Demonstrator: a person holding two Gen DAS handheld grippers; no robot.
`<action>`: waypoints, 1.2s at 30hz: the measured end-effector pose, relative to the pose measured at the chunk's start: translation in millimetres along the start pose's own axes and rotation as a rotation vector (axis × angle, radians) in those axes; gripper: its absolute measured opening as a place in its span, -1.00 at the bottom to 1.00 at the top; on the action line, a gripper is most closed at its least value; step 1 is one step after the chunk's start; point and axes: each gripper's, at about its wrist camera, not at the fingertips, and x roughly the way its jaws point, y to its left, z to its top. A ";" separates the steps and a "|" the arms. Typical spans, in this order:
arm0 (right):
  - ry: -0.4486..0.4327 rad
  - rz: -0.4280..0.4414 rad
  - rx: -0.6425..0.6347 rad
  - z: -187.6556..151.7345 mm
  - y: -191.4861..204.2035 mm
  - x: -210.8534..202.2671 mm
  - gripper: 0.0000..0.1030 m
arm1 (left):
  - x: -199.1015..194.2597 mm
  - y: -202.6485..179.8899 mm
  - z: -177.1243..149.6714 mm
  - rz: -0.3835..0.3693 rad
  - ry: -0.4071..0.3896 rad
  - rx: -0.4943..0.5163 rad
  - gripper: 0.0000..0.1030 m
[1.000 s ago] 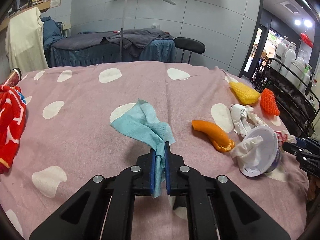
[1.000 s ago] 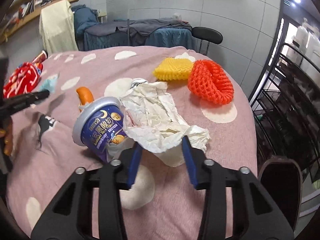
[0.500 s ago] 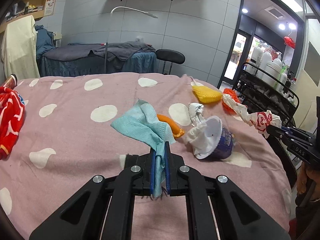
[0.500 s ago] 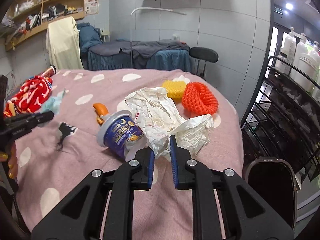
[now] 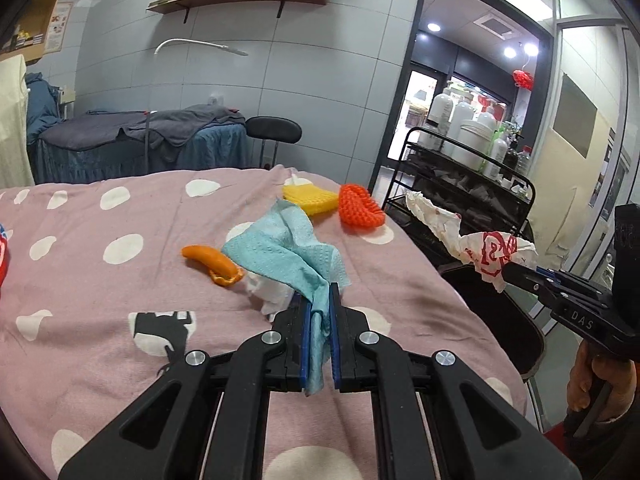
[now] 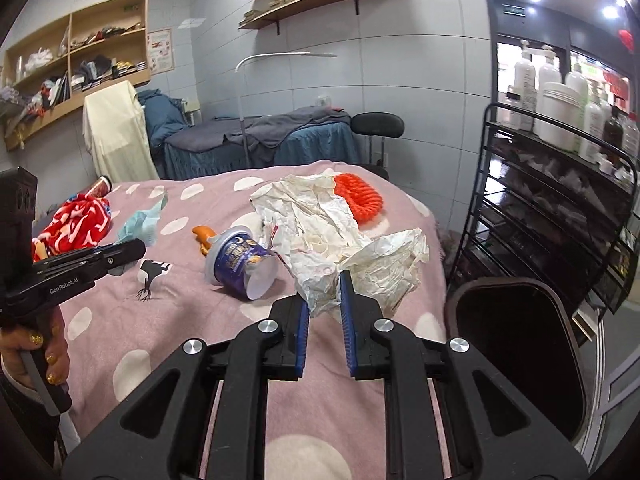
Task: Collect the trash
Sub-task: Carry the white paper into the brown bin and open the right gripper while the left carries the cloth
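My left gripper (image 5: 320,292) is shut on a teal paper napkin (image 5: 280,248), held up over the pink spotted bed cover (image 5: 100,280). My right gripper (image 6: 325,280) is shut on a crumpled white paper wrapper (image 6: 320,224), which hangs in the air above the bed's right side. From the left wrist view the right gripper (image 5: 516,270) holds that wrapper (image 5: 472,240) over the bed's edge. A black open bin (image 6: 516,320) stands on the floor just right of the bed. A blue yogurt cup (image 6: 240,260) lies on its side on the bed.
An orange peel (image 5: 208,260), a yellow foam net (image 5: 310,200) and an orange-red foam net (image 5: 358,210) lie on the bed. A red patterned cloth (image 6: 76,224) sits at the bed's left. A black wire rack (image 6: 560,200) with bottles stands behind the bin.
The right gripper closed on the wrapper and lifted it off the bed. Both grippers rose and swung toward the bed's right edge, carrying napkin and wrapper.
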 end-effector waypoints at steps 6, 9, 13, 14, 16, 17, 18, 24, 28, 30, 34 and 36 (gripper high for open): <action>-0.012 -0.047 0.060 -15.1 -25.8 -23.1 -0.69 | 9.2 -28.5 -3.3 -0.067 0.013 0.033 -0.84; -0.013 -0.067 0.084 -22.4 -37.0 -31.1 -0.70 | 13.4 -40.0 -4.6 -0.098 0.019 0.044 -0.84; -0.025 -0.101 0.116 -30.9 -53.0 -43.5 -0.69 | 17.6 -52.4 -7.9 -0.125 0.032 0.062 -0.84; -0.027 -0.112 0.125 -33.2 -57.8 -45.9 -0.69 | 18.2 -55.3 -8.9 -0.130 0.036 0.065 -0.84; -0.027 -0.134 0.143 -37.7 -66.6 -48.7 -0.69 | 20.0 -60.4 -11.1 -0.144 0.043 0.069 -0.84; -0.024 -0.144 0.152 -38.6 -71.4 -48.7 -0.69 | 21.2 -62.3 -11.6 -0.152 0.046 0.070 -0.84; -0.020 -0.157 0.162 -40.8 -76.5 -49.1 -0.69 | 22.0 -64.6 -12.6 -0.159 0.049 0.071 -0.84; 0.019 -0.250 0.241 -60.4 -116.3 -47.6 -0.69 | 25.7 -75.5 -15.6 -0.177 0.061 0.084 -0.84; 0.056 -0.300 0.280 -75.7 -139.8 -40.5 -0.69 | 27.3 -83.1 -15.5 -0.197 0.068 0.090 -0.84; 0.082 -0.317 0.301 -84.4 -149.5 -35.0 -0.69 | 28.2 -88.6 -15.6 -0.211 0.072 0.095 -0.84; 0.145 -0.332 0.343 -102.2 -166.9 -18.3 -0.69 | 31.3 -100.1 -17.2 -0.227 0.080 0.118 -0.84; 0.170 -0.334 0.358 -109.5 -171.5 -10.7 -0.69 | 32.8 -106.4 -18.2 -0.236 0.084 0.131 -0.84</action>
